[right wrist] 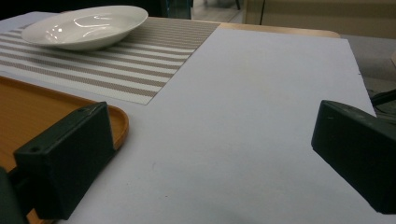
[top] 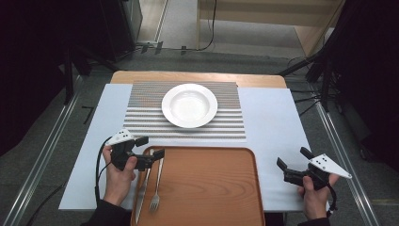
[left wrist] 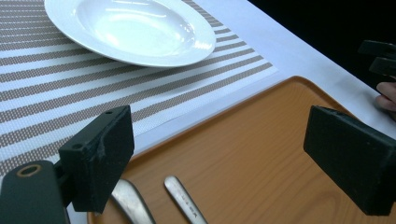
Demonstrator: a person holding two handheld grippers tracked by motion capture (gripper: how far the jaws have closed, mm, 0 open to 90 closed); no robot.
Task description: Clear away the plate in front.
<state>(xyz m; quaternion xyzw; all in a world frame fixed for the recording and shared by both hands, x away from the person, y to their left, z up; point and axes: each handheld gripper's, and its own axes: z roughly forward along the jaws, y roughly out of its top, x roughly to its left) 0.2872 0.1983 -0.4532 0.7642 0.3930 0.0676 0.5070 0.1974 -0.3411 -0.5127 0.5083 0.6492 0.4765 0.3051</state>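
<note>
Approach step: left tongs, jaws spread, hover over the far-left corner of the wooden tray above fork and knife handles; right tongs spread, idle right; next likely lowering onto one handle.

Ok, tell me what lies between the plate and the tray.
In the high view, only striped placemat and a strip of white sheet separate plate from tray.
</note>
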